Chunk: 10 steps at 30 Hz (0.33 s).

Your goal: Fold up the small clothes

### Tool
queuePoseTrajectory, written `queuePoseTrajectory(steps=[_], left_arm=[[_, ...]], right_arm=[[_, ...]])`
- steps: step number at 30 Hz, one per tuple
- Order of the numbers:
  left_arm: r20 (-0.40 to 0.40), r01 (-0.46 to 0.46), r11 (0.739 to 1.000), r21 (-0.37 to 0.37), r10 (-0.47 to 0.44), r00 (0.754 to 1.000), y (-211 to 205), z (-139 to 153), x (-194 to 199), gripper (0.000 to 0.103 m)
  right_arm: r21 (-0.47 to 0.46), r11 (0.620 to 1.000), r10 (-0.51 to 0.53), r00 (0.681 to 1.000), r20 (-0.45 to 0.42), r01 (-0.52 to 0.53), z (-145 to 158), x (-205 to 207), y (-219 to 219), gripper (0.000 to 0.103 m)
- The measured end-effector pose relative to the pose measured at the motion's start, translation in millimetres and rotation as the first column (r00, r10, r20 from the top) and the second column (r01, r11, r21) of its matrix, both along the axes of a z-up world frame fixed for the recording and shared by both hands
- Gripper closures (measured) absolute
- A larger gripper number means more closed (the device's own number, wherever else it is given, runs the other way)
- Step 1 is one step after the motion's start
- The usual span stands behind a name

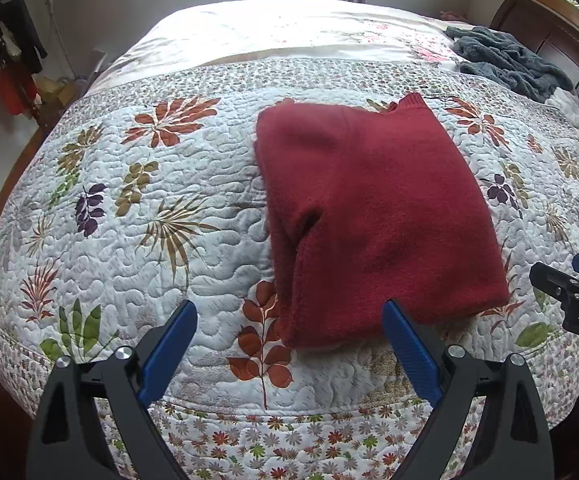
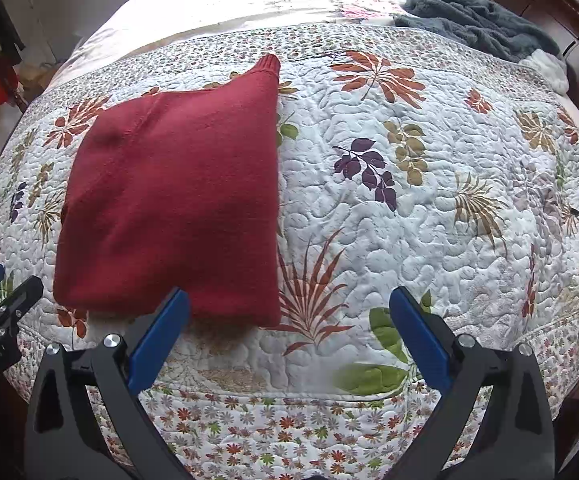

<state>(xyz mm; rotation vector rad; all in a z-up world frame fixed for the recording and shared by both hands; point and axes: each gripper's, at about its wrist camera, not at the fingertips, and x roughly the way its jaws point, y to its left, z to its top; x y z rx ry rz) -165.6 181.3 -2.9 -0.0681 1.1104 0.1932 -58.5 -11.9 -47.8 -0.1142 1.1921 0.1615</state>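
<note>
A dark red knit sweater (image 1: 373, 216) lies folded into a rough rectangle on the floral quilt, its ribbed collar pointing to the far side. In the right wrist view the same sweater (image 2: 173, 208) sits left of centre. My left gripper (image 1: 289, 316) is open just before the sweater's near edge, holding nothing. My right gripper (image 2: 289, 304) is also open and empty, near the sweater's near right corner, its left blue finger (image 2: 161, 332) close to the hem. The right gripper (image 1: 577, 292) shows at the right edge of the left wrist view.
The floral quilt (image 2: 409, 208) covers a wide bed. A rumpled grey-blue fleece blanket (image 2: 473, 20) lies at the far right by the wooden headboard (image 1: 557, 40). Clothes hang on the wall at far left (image 1: 13, 52). The bed's near edge drops just below the grippers.
</note>
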Motion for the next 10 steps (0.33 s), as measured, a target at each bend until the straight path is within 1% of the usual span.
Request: queuePoseTrajectory(steps=[10], left_arm=[[0.001,0.001,1.000,-0.004,-0.001,1.000,3.3,-0.7,1.6,0.009]], right_arm=[[-0.005,1.000,-0.002,1.000,-0.002,0.002,0.5,-0.1,0.2,0.004]])
